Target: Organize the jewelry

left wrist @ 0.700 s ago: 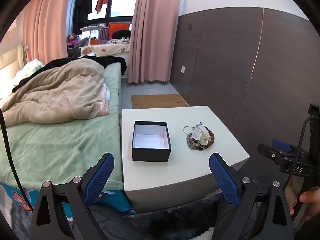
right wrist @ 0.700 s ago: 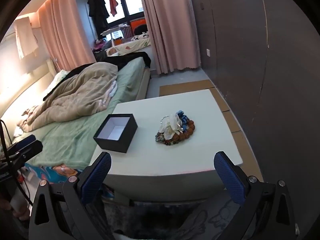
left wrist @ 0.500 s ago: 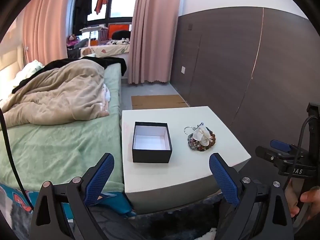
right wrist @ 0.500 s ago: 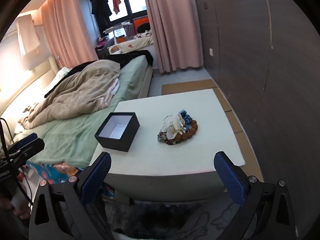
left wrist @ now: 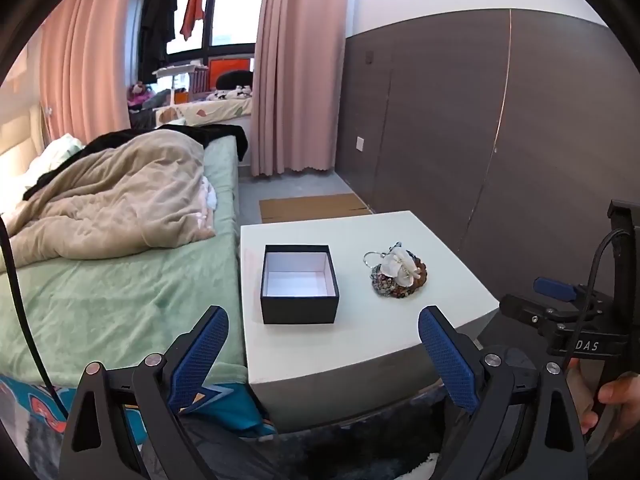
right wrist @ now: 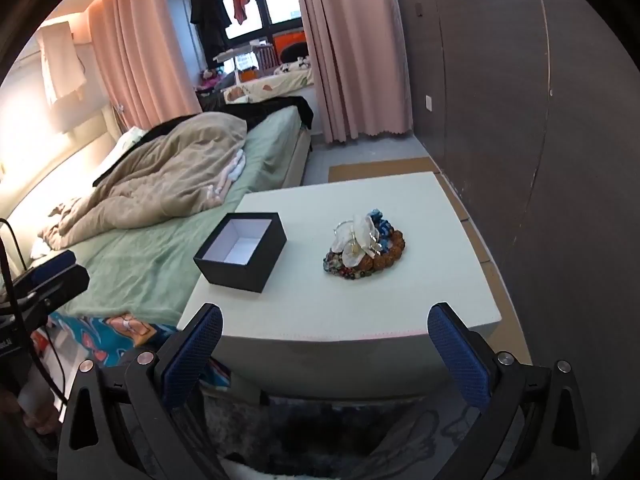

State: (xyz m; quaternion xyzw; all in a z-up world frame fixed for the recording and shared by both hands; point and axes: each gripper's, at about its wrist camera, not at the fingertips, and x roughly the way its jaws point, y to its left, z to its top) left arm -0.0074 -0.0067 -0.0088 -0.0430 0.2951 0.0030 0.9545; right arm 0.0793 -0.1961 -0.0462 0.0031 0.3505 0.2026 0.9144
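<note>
Both views crept closer; jewelry pile point(right wrist: 365, 249) pieces indistinct beside box point(right wrist: 241, 251).

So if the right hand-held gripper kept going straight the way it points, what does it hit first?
Probably the white table: its near edge lies straight ahead of the open right hand-held gripper, and the jewelry pile sits farther on. Depth is hard to judge through the fisheye.

I count one open black cardboard box with a white lining point(left wrist: 299, 284) on one white square table point(left wrist: 360, 336). One heap of beaded jewelry topped with white petal shapes point(right wrist: 364, 246) beside it; I can't separate the pieces. Two blue-padded grippers, left point(left wrist: 323, 354) and right point(right wrist: 326, 354). One green-sheeted bed point(left wrist: 120, 280), one beige duvet point(left wrist: 112, 200).
</note>
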